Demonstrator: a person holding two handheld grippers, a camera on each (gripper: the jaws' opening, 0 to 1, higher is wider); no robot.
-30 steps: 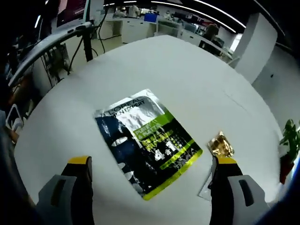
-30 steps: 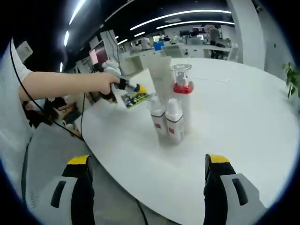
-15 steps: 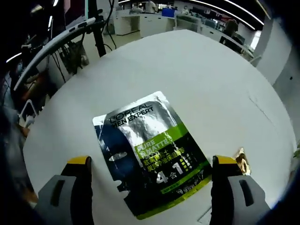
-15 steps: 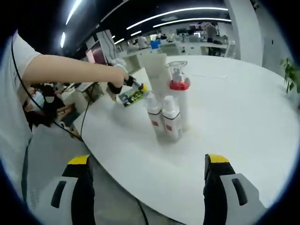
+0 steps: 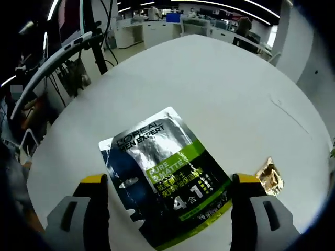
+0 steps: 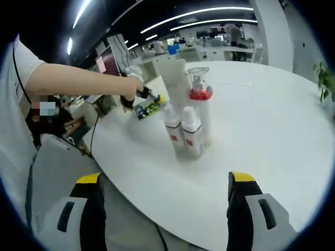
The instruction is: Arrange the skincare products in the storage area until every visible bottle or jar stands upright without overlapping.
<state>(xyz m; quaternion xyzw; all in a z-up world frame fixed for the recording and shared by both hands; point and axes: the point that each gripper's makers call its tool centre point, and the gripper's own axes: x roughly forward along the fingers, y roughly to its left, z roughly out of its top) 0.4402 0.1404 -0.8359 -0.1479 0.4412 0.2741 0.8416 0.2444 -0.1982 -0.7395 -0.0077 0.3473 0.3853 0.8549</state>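
We see four products standing close together: tall white tube (image 6: pixel 174 78), clear pump bottle with red collar (image 6: pixel 201 104), two small white bottles (image 6: pixel 183 130) in front, touching. Shiny face mask pack (image 5: pixel 163 175) lies flat, gold sachet (image 5: pixel 269 177) near.

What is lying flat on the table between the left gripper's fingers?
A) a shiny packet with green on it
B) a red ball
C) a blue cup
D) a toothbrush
A: in the left gripper view a flat silver, dark blue and green sachet lies on the white table, between the open left gripper's fingers.
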